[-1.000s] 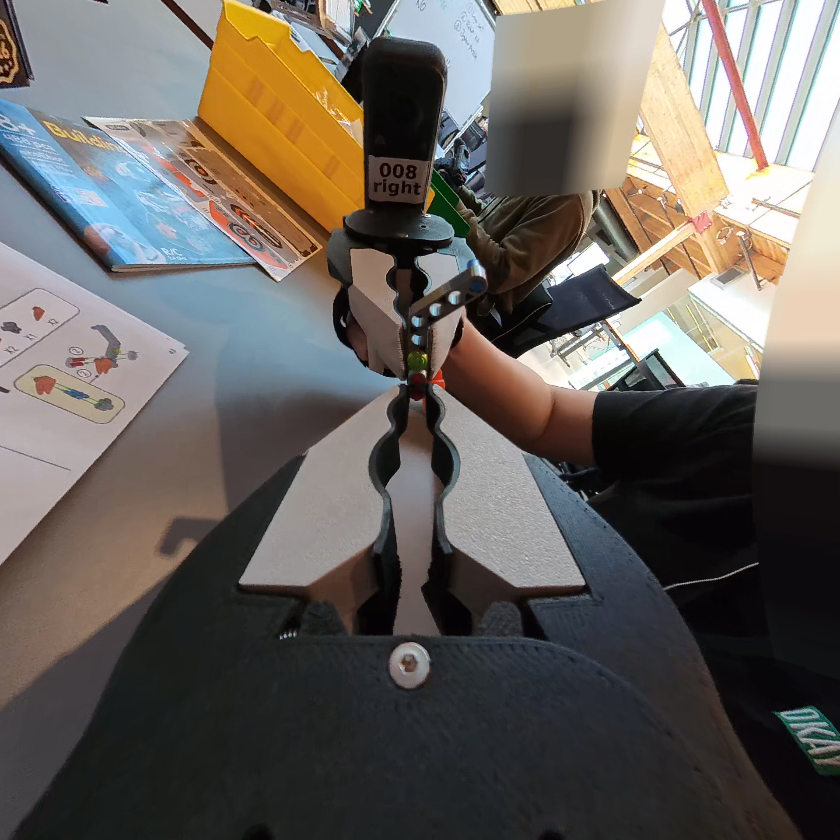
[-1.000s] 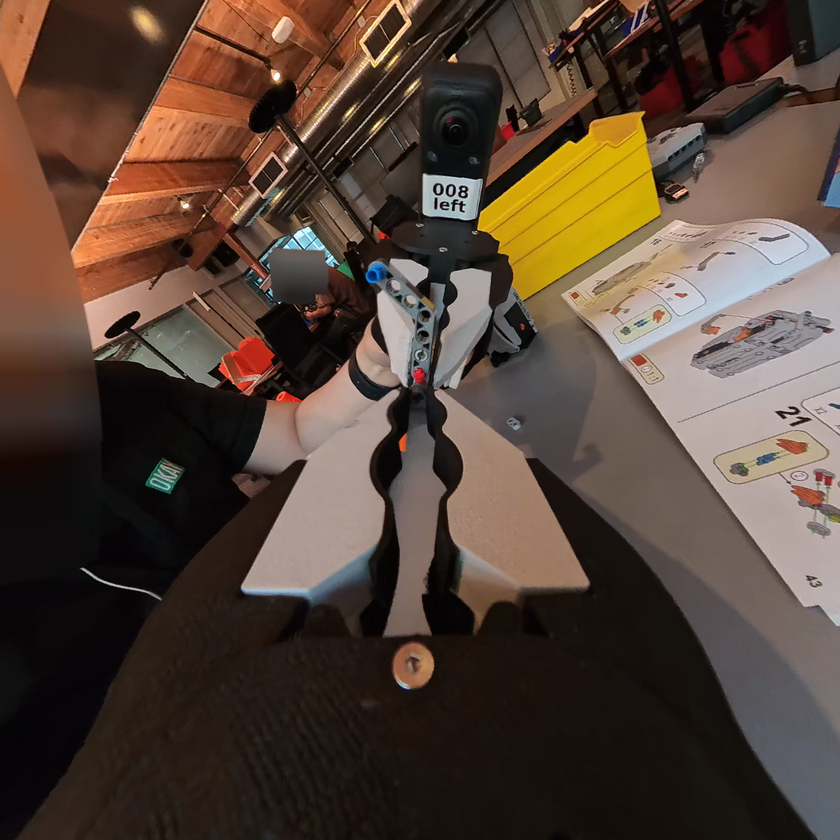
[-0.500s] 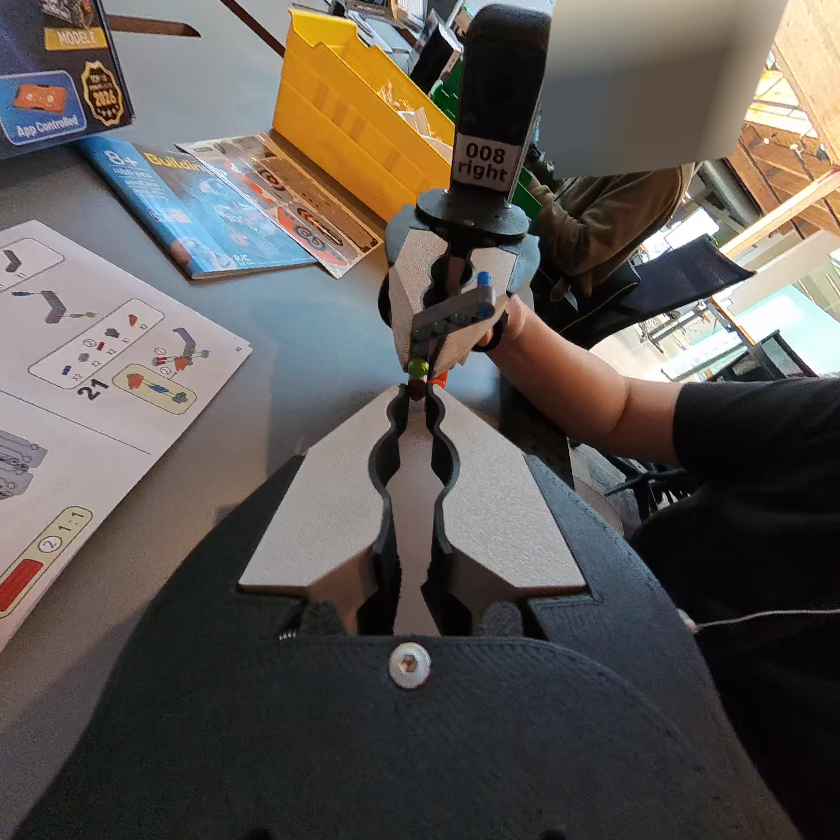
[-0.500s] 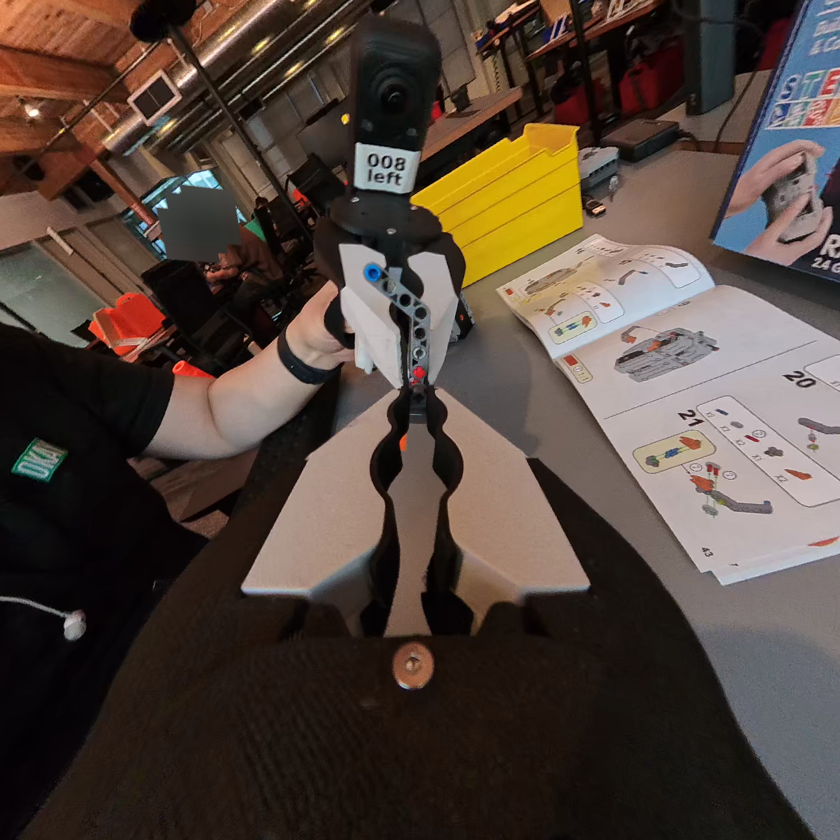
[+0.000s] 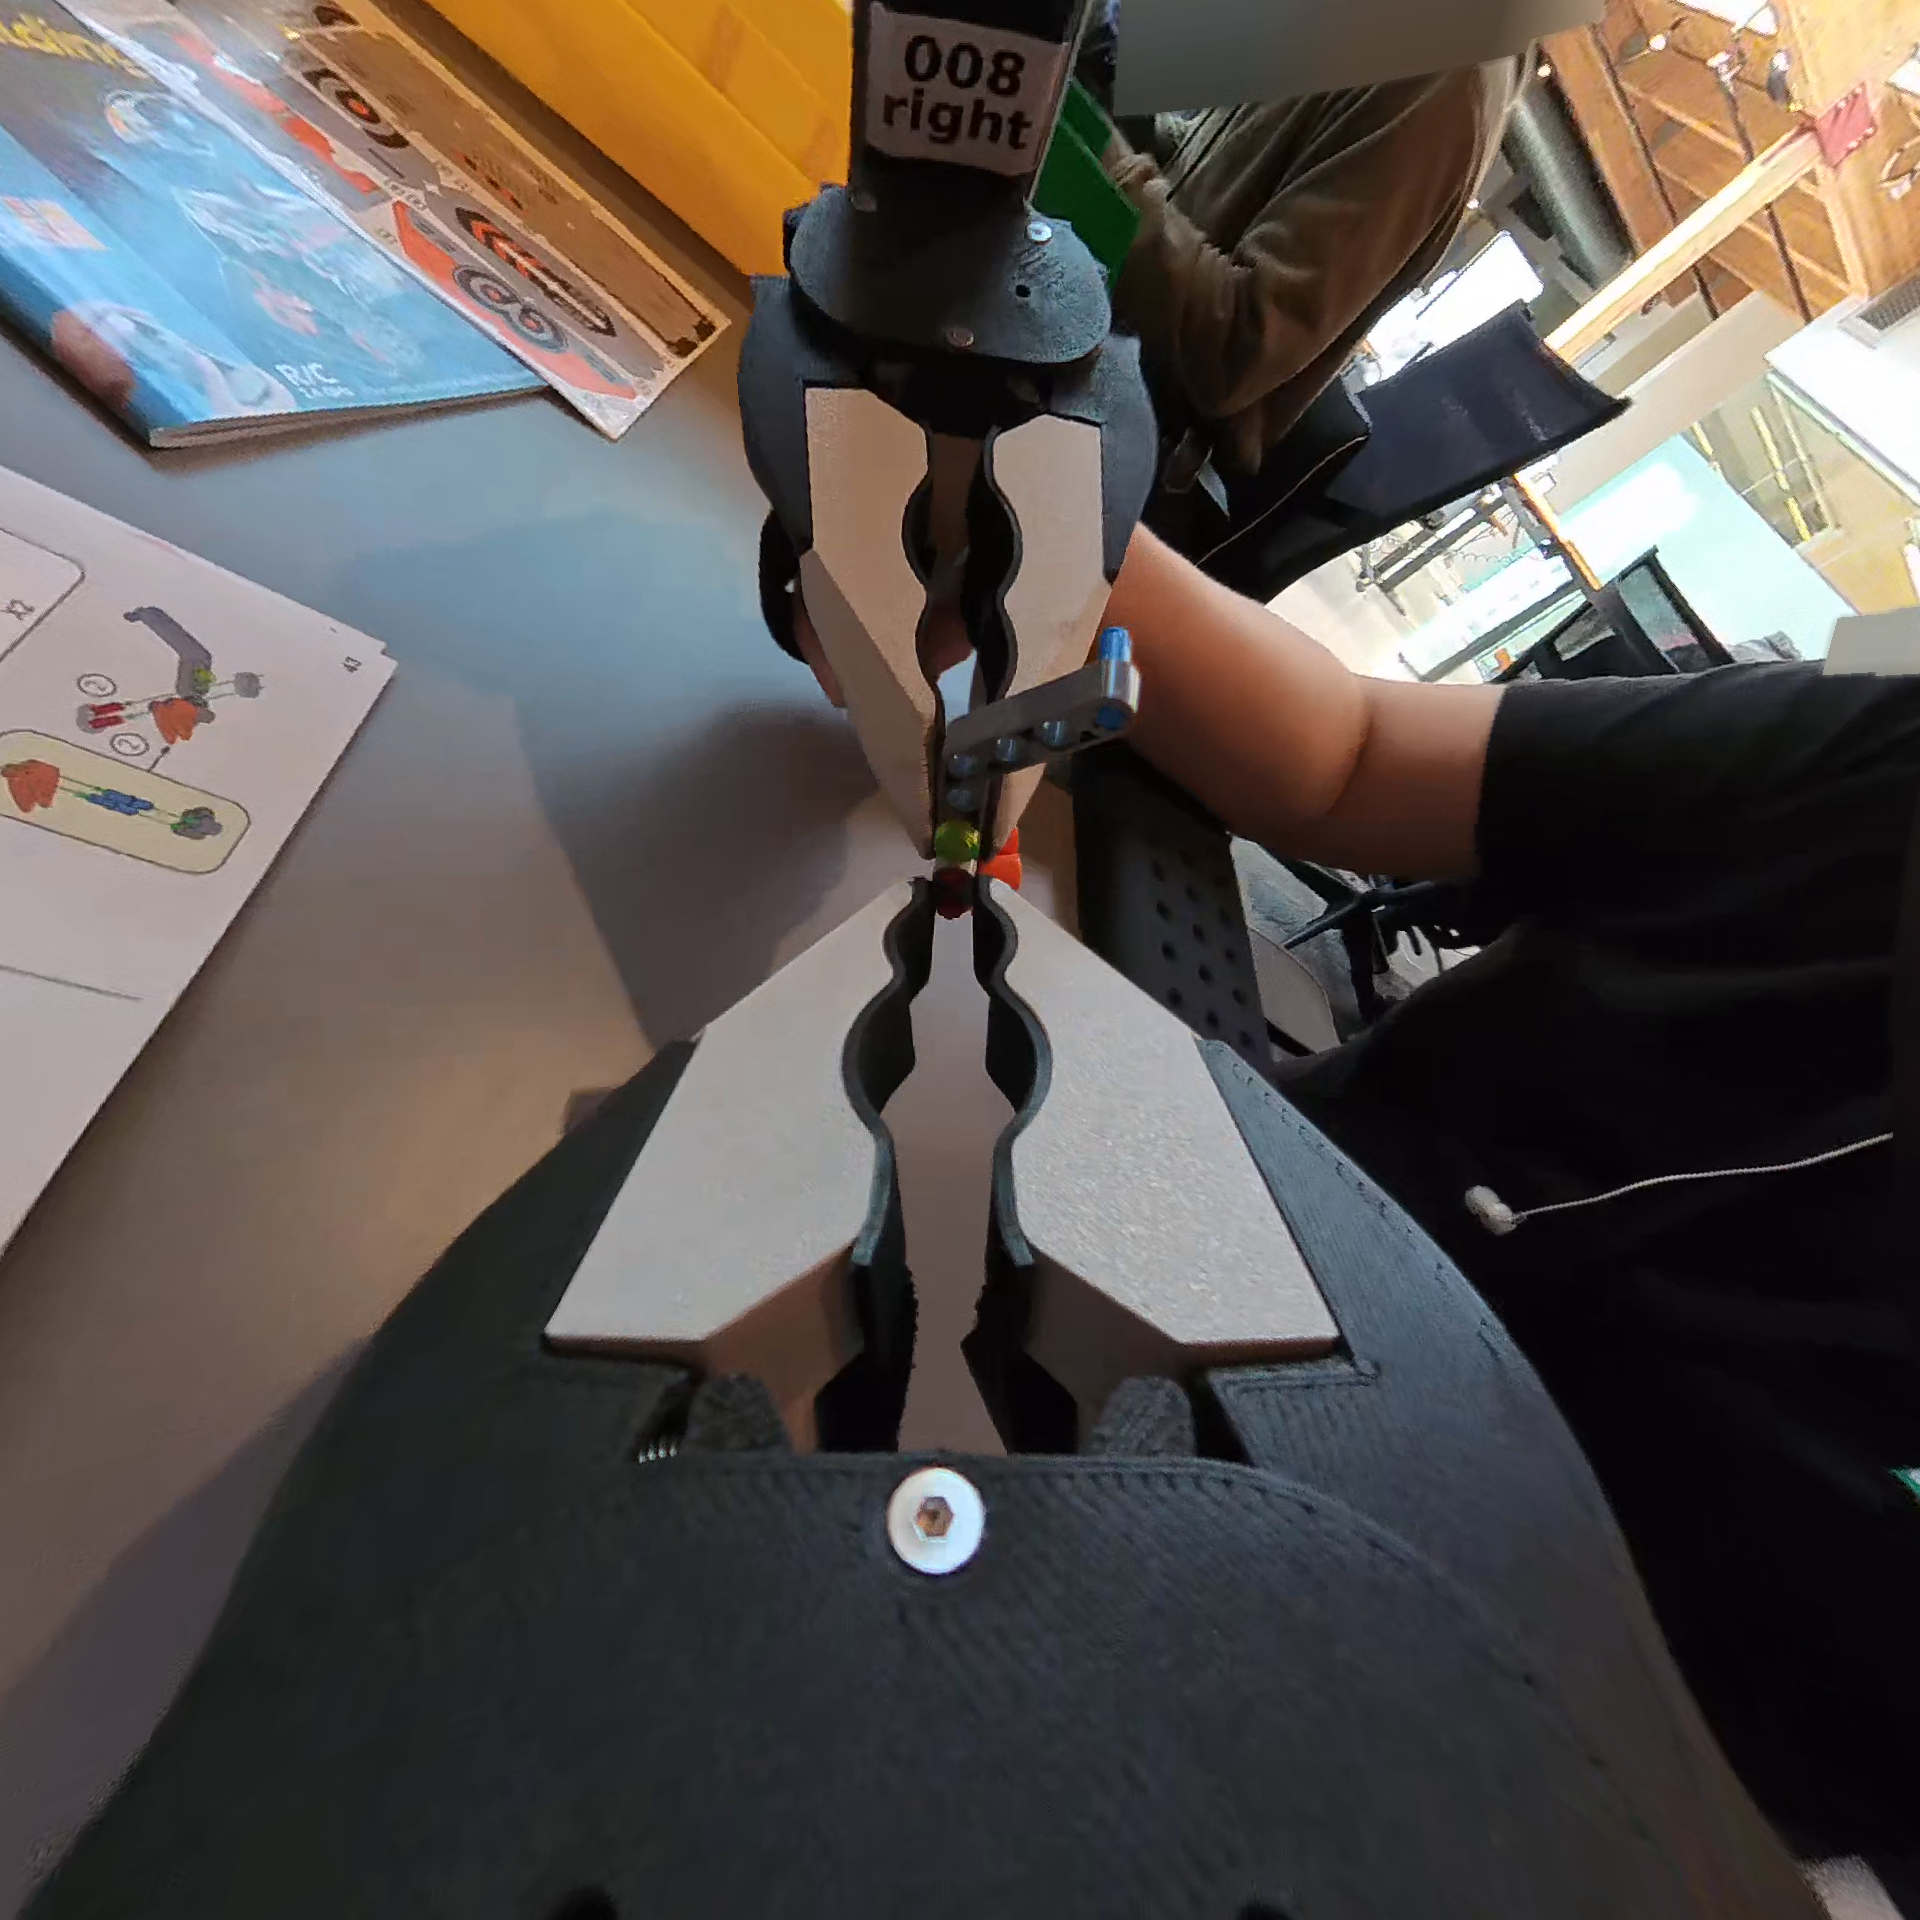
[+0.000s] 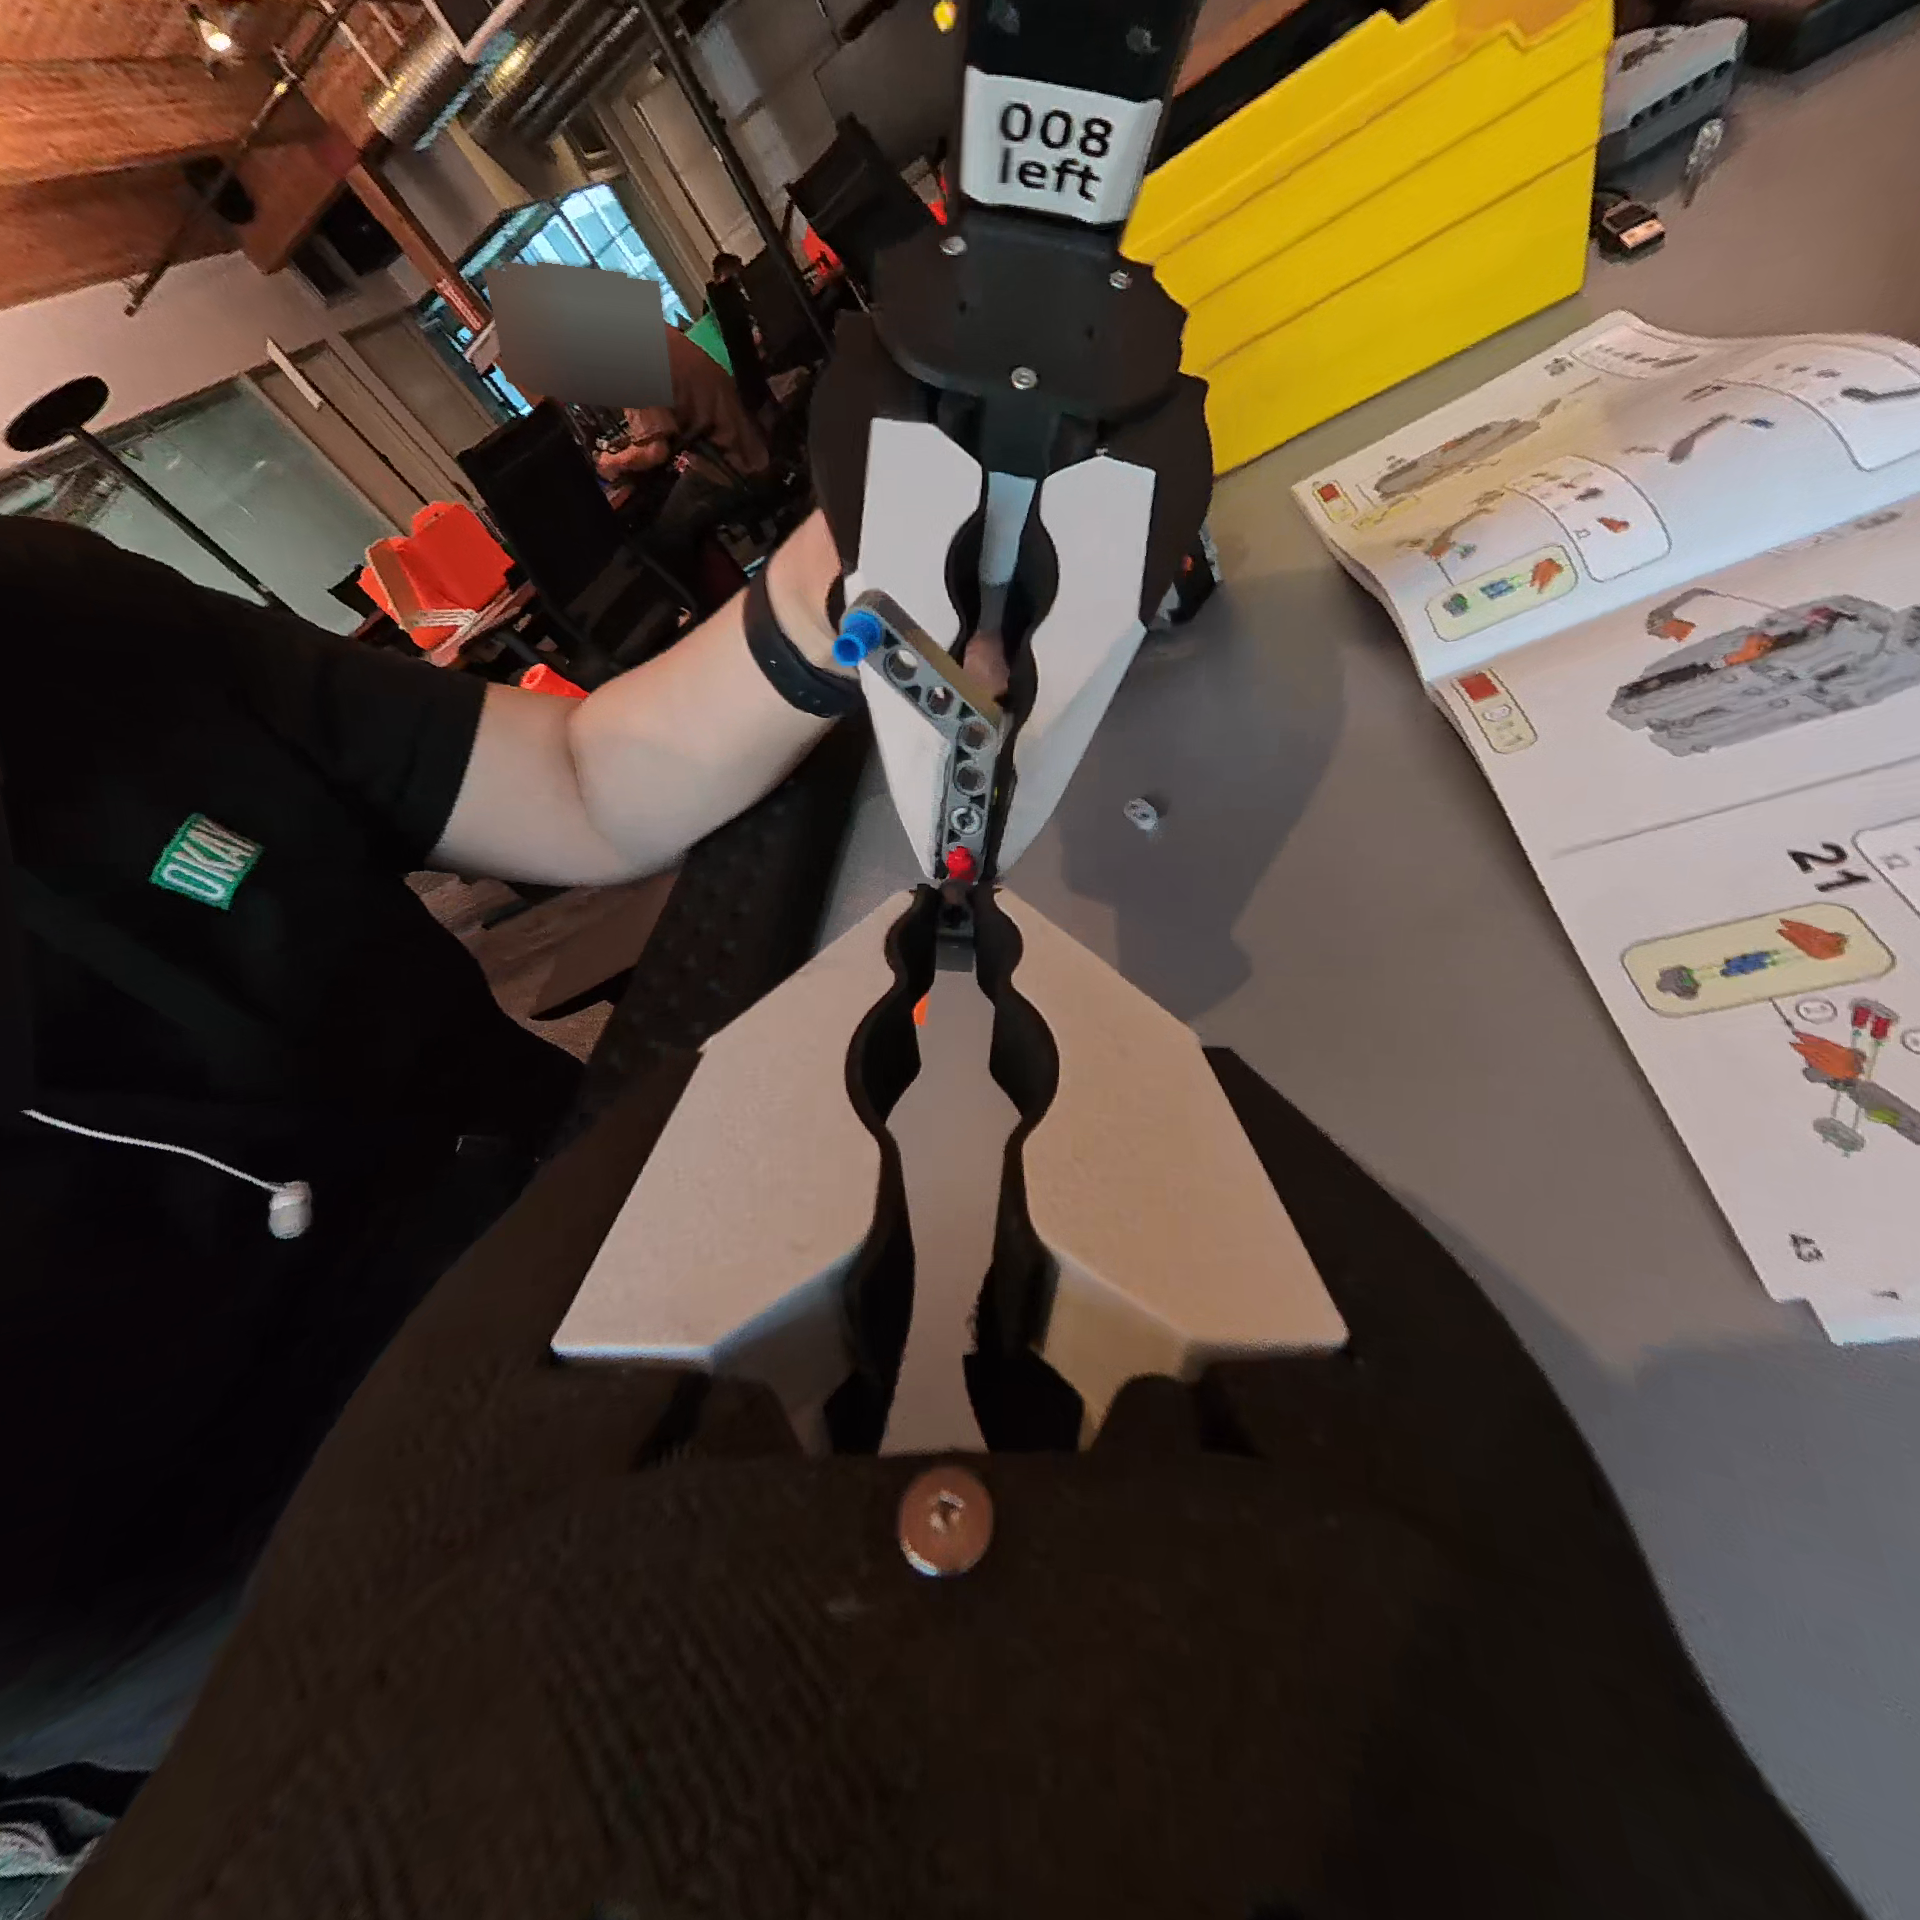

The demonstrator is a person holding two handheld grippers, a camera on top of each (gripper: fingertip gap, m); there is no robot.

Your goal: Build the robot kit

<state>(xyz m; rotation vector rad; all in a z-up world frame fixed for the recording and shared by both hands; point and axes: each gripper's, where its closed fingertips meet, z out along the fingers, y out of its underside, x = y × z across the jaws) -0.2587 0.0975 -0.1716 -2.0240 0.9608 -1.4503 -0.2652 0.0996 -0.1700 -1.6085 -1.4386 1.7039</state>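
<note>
Tip to tip above the grey tabletop [image 5: 499, 582], the left tongs [image 5: 948, 902] pinch a red pin while the right tongs [image 6: 954, 914], at 12 o'clock from them, clamp the bent grey beam [image 5: 1023, 732], its arm pointing toward 2 o'clock.

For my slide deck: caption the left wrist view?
Two tongs meet tip to tip over a grey table, holding a small bent toy beam.

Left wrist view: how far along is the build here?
Done: the beam assembly already carries a blue pin, a green ball and a red pin. In hand: left gripper and right gripper meet tip to tip, both shut on it. Left: unclear; the open manual lies on the table.
</note>
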